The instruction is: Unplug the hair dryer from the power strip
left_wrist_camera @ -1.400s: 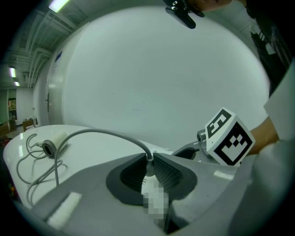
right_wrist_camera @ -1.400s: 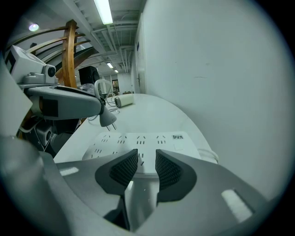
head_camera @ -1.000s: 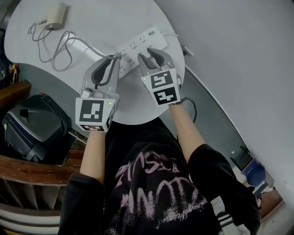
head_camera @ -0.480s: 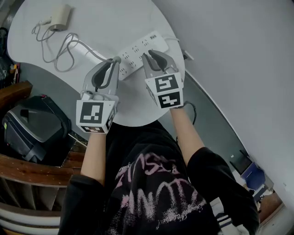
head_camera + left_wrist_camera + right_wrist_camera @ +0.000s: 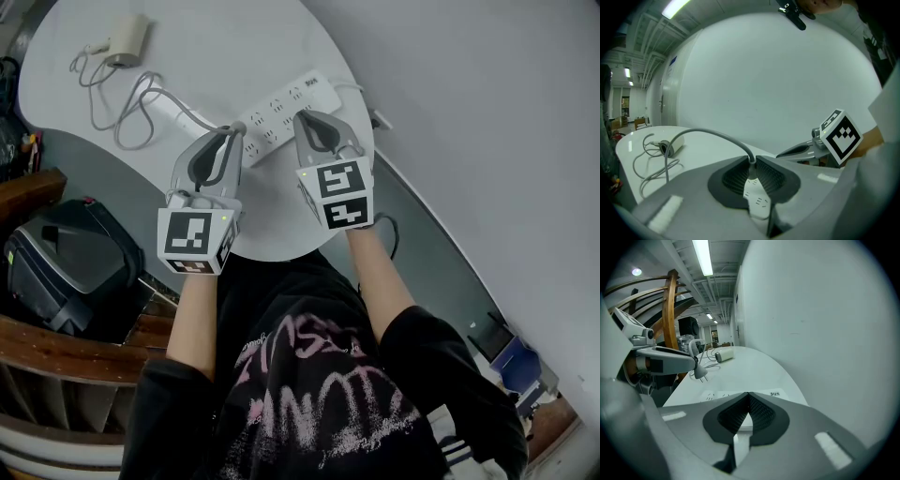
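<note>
At the far left of the white desk (image 5: 216,47) the hair dryer (image 5: 127,37) lay on its side, near the rim. Its grey cable (image 5: 122,112) lay in loose loops on the desk top and ran rightward to the left hand-held gripper (image 5: 228,131). That gripper's jaws were pinched on the cable's end, with the cord rising out from between their tips in the left gripper view. From the right gripper view the plug (image 5: 700,372) hung below those tips with its prongs bare in the air, out of the sockets and apart from the desk. Just to the right lay the white power strip (image 5: 281,111), slanting across the desk toward the far right edge, its near end beside the left gripper's tips. The right hand-held gripper (image 5: 307,118) hovered over the strip's middle. Its jaws had just been closing and now met at the tips with nothing between them. Only the strip showed beneath them. Beyond the desk's right edge stood a plain pale wall (image 5: 487,112).
</note>
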`<action>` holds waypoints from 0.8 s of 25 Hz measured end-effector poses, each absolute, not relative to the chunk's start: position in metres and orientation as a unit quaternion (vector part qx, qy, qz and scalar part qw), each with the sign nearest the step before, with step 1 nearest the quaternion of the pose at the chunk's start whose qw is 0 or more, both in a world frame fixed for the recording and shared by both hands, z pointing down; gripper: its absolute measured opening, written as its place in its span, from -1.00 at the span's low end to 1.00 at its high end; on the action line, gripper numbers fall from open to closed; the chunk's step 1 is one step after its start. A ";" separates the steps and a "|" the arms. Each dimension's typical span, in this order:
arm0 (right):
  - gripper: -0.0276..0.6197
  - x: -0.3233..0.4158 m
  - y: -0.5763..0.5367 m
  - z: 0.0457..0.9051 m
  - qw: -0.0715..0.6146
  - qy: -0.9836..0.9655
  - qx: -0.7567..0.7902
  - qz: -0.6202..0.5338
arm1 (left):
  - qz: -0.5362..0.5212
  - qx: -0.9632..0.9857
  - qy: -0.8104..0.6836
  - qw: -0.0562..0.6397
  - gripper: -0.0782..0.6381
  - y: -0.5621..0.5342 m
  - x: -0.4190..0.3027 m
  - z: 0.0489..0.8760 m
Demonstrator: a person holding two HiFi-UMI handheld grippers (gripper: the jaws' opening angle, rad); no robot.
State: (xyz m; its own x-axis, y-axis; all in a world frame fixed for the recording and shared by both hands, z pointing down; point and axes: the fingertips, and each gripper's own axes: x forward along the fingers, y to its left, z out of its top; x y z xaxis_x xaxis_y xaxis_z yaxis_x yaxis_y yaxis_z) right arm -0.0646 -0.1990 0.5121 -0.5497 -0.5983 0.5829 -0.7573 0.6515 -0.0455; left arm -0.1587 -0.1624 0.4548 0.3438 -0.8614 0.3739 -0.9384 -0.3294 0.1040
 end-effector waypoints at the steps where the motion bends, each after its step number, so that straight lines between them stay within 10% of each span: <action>1: -0.88 -0.064 -0.199 0.510 0.268 -0.868 0.391 0.147 | 0.126 0.805 -0.560 0.152 -0.64 -0.162 -0.159 0.454; 20: -0.88 -0.073 -0.193 0.461 0.218 -0.885 0.394 0.119 | 0.105 0.794 -0.581 0.143 -0.64 -0.152 -0.165 0.431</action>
State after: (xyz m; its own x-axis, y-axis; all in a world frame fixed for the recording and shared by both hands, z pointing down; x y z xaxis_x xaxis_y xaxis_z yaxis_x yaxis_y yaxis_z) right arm -0.0726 -0.1925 0.4612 -0.5952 -0.6453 0.4789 -0.7486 0.6619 -0.0385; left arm -0.1653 -0.1524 0.4306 0.3032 -0.8928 0.3331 -0.9529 -0.2840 0.1061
